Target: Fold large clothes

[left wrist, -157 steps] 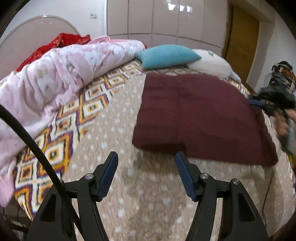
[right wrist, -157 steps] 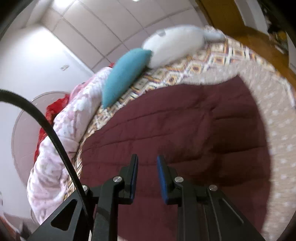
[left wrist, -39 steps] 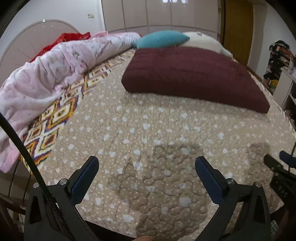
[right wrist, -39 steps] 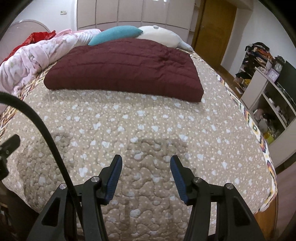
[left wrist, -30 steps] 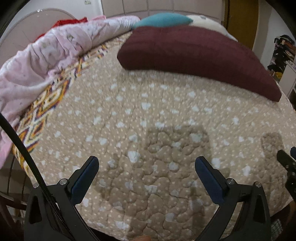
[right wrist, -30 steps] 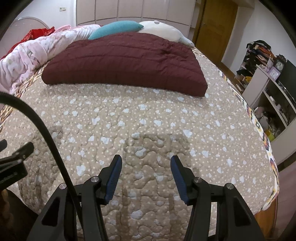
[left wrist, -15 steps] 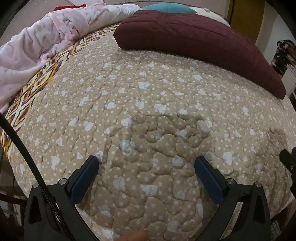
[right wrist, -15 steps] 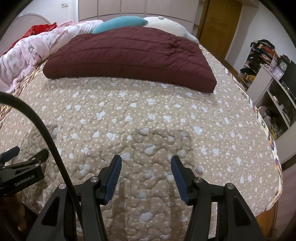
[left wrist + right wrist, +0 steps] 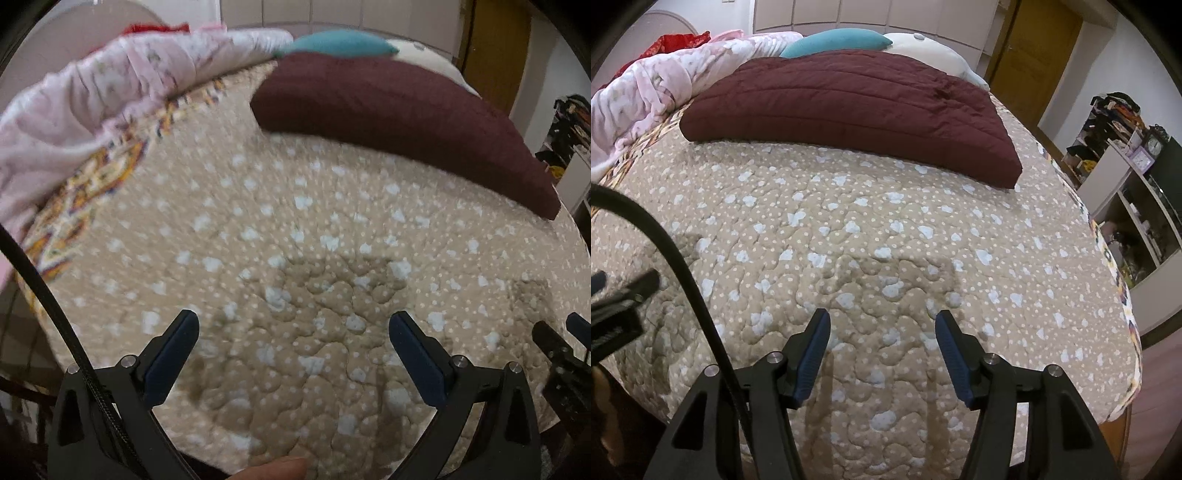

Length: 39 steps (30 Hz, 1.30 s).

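Across the bed (image 9: pixel 886 221), a maroon garment (image 9: pixel 849 99) lies folded near the pillows. Both grippers hang empty over bare quilt, left gripper (image 9: pixel 291 354) wide apart, right gripper (image 9: pixel 881 354) spreading its jaws. Best judged: leave the fold undisturbed.

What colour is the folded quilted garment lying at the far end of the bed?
Dark maroon, plain with stitched quilting lines. The folded quilted garment shows best in the right wrist view.

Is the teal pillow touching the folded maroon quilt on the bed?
Cannot tell. In the right wrist view the teal pillow sits directly behind the maroon quilt, whose far edge hides any contact or gap.
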Available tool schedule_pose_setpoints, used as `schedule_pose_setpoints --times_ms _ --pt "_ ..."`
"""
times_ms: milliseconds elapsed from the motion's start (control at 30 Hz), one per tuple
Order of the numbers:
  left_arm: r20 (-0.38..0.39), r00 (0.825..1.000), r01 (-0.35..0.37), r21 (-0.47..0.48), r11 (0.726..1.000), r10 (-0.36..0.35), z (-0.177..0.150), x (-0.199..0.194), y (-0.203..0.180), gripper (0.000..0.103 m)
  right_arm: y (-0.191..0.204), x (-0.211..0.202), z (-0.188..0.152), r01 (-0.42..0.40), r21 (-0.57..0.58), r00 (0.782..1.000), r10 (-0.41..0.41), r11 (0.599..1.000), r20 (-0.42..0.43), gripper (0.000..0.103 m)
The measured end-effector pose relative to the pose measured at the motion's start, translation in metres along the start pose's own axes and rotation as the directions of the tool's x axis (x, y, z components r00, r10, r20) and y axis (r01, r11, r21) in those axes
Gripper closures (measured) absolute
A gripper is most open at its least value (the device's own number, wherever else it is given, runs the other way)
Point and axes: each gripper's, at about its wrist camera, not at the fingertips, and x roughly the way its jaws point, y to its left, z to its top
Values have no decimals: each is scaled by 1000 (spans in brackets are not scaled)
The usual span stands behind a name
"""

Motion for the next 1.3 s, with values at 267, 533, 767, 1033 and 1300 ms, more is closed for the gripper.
schedule_pose_setpoints --times_ms 267,533,767,1033,1300 --pt "94 995 -31 75 997 24 -7 -50 -19 0 -6 -14 -9 0 35 1000 0 999 19 37" --pt "121 993 -30 94 995 19 -18 -78 -28 0 -14 -25 -21 4 63 999 -6 998 32 35" --pt "142 989 -57 111 992 41 -25 -92 -36 0 -20 -36 -31 18 96 998 -24 995 64 35" --pt "143 989 -48 131 990 29 -28 -96 -43 0 -26 -54 -36 45 122 988 -62 991 141 34" --pt "114 993 -32 150 988 15 -32 -88 -49 0 -27 -51 -38 30 132 992 -46 991 118 33"
